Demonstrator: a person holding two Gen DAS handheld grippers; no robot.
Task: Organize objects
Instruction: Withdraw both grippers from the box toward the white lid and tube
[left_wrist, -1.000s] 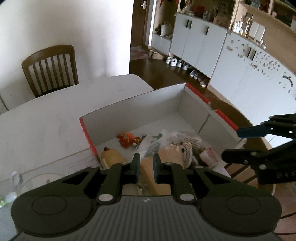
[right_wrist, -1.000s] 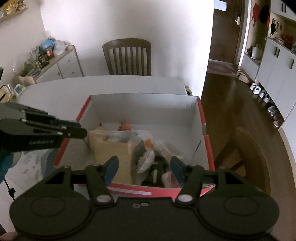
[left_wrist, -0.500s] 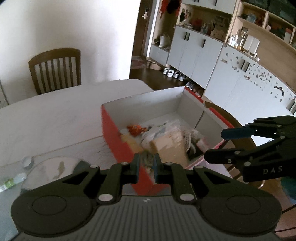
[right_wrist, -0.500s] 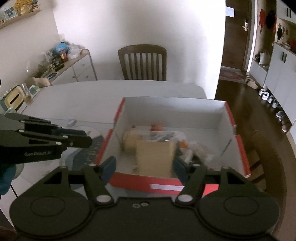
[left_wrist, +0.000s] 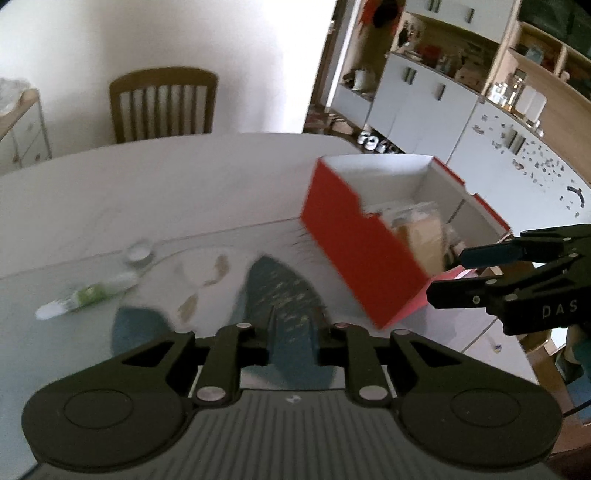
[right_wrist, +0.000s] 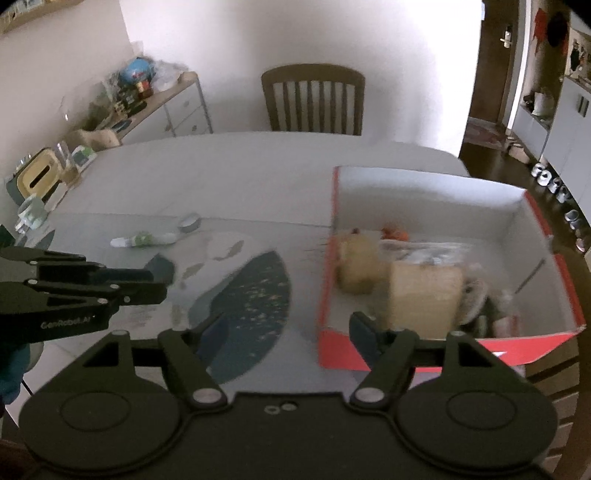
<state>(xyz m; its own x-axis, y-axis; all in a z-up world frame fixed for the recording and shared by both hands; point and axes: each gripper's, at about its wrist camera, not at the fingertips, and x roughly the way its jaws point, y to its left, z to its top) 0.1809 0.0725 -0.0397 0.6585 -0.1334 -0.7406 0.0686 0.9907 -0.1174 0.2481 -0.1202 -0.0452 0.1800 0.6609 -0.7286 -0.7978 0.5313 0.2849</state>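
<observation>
The red box holds a tan block amid blurred clutter; both grippers' jaws stand spread, empty.

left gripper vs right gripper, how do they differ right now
The left gripper has its fingers spread only a little, while the right gripper is opened much wider. The left gripper hangs over the blue patterned mat; the right gripper straddles the mat's edge and the red box's near corner. Both are black and hold nothing.
</observation>
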